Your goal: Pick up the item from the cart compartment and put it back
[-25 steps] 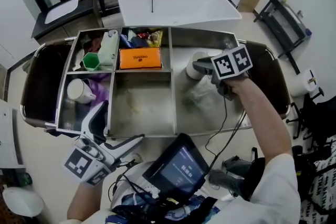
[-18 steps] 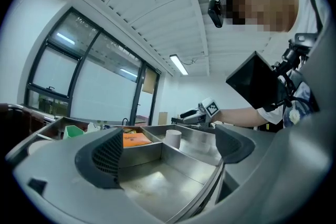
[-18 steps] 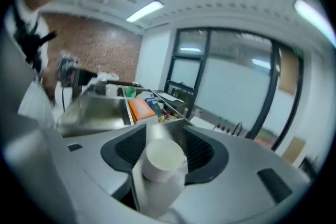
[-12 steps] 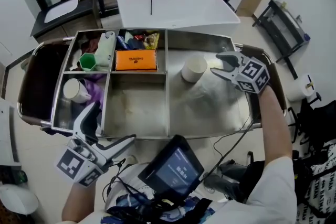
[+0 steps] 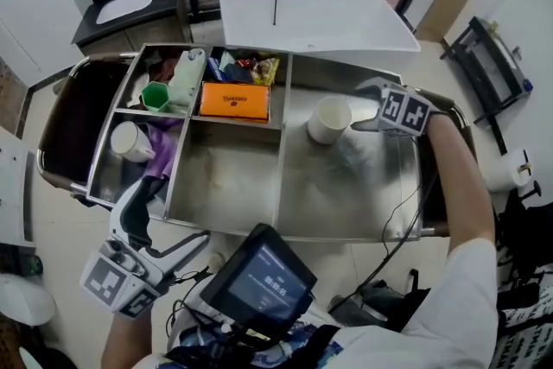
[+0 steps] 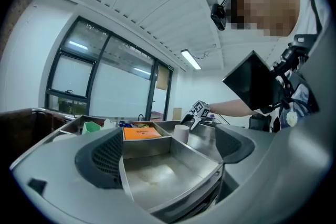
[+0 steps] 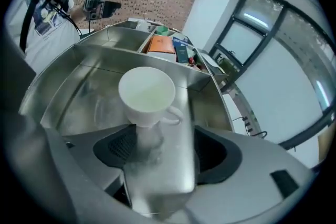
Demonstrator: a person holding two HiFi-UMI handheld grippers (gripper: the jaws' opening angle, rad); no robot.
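Note:
A white mug (image 5: pixel 329 118) stands upright in the cart's large right compartment (image 5: pixel 346 186). My right gripper (image 5: pixel 363 108) is just to its right, its jaws opening and apart from the mug. In the right gripper view the mug (image 7: pixel 147 93) sits just beyond my right gripper (image 7: pixel 165 149), its handle pointing right, and nothing is between the pads. My left gripper (image 5: pixel 164 225) hangs open and holding nothing below the cart's near left corner. In the left gripper view my left gripper (image 6: pixel 167 152) faces the middle compartment, with the mug (image 6: pixel 181 133) farther back.
The back compartments hold an orange box (image 5: pixel 234 100), a green cup (image 5: pixel 155 95), a white bottle (image 5: pixel 186 75) and snack packets (image 5: pixel 251 65). A second white mug (image 5: pixel 130 141) and purple cloth (image 5: pixel 161 158) lie at the left. A screen (image 5: pixel 259 281) hangs near my chest.
My right gripper has let go of the white mug, opened its jaws and drawn back to the right. The mug now stands alone. My left gripper has stayed open below the cart.

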